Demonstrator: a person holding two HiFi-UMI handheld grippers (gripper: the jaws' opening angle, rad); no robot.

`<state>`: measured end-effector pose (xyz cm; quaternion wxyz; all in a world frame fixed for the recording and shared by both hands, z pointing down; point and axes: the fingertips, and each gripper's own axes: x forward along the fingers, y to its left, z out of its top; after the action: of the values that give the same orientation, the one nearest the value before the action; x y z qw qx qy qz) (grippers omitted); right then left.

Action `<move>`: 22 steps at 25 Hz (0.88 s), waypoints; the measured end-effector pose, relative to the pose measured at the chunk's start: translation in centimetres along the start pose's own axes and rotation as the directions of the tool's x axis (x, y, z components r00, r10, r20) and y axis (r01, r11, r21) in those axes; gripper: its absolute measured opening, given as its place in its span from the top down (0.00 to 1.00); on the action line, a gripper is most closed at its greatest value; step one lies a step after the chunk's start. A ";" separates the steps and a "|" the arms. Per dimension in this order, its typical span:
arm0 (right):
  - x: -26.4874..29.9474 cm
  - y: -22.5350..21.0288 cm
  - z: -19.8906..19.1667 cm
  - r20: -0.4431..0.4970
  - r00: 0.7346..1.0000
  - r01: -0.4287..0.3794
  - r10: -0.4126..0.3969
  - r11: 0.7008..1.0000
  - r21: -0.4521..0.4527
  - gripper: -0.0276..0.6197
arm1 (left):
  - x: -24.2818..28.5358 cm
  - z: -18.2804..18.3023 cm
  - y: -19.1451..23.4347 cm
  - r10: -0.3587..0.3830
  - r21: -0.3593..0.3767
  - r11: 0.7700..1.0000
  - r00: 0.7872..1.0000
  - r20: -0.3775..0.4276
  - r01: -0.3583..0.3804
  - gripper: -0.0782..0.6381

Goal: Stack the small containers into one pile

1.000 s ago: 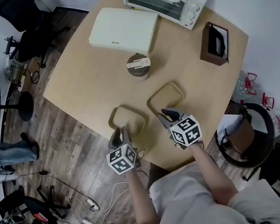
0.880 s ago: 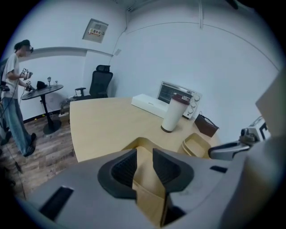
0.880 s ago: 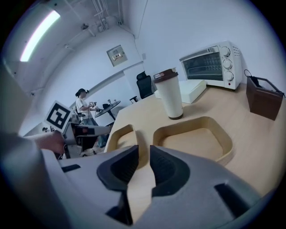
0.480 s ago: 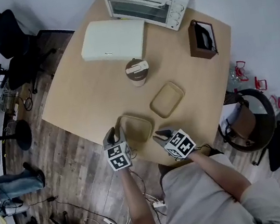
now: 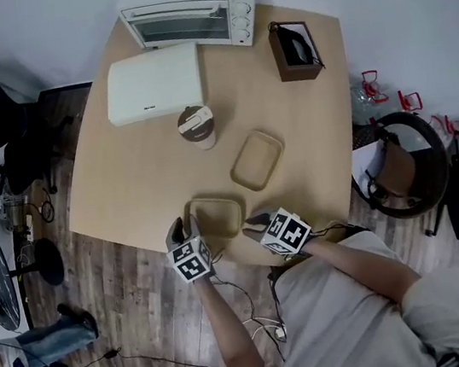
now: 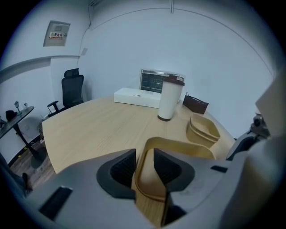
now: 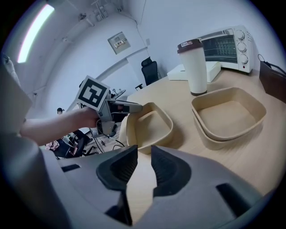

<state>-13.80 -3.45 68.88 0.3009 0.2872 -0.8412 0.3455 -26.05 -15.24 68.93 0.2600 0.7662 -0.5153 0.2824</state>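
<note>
Since the near container (image 5: 216, 217), at the table's (image 5: 125, 177) front edge, has its wall between the just-widened, not-yet-pinching jaws of the left gripper (image 6: 144, 167), it should be squeezed firmly before being nested into the other container (image 5: 256, 160). Meanwhile the right gripper (image 7: 139, 167) is held slightly open, empty.

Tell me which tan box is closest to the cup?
The shallow tan square container beside the white brown-lidded cup; the other tan container sits at the wooden table's near edge, farther off.
</note>
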 end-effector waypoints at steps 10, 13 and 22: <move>0.8 0.3 0.1 -0.007 1.000 -0.027 0.027 0.999 0.037 0.71 | -0.3 -0.6 -0.1 0.008 -0.009 1.000 1.000 -0.018 -0.008 0.73; 0.9 0.0 -0.2 -0.023 1.000 -0.004 0.004 1.000 0.021 0.69 | -0.5 -1.1 0.0 0.015 -0.015 1.000 1.000 -0.022 -0.016 0.73; 1.3 0.1 -0.6 -0.046 0.998 -0.031 0.032 0.999 0.015 0.67 | -0.2 -1.6 -0.5 0.009 -0.058 0.998 0.999 -0.035 -0.011 0.73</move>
<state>-14.51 -3.34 70.11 0.3128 0.2681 -0.8360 0.3626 -25.95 -13.82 69.85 0.2896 0.7509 -0.5225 0.2818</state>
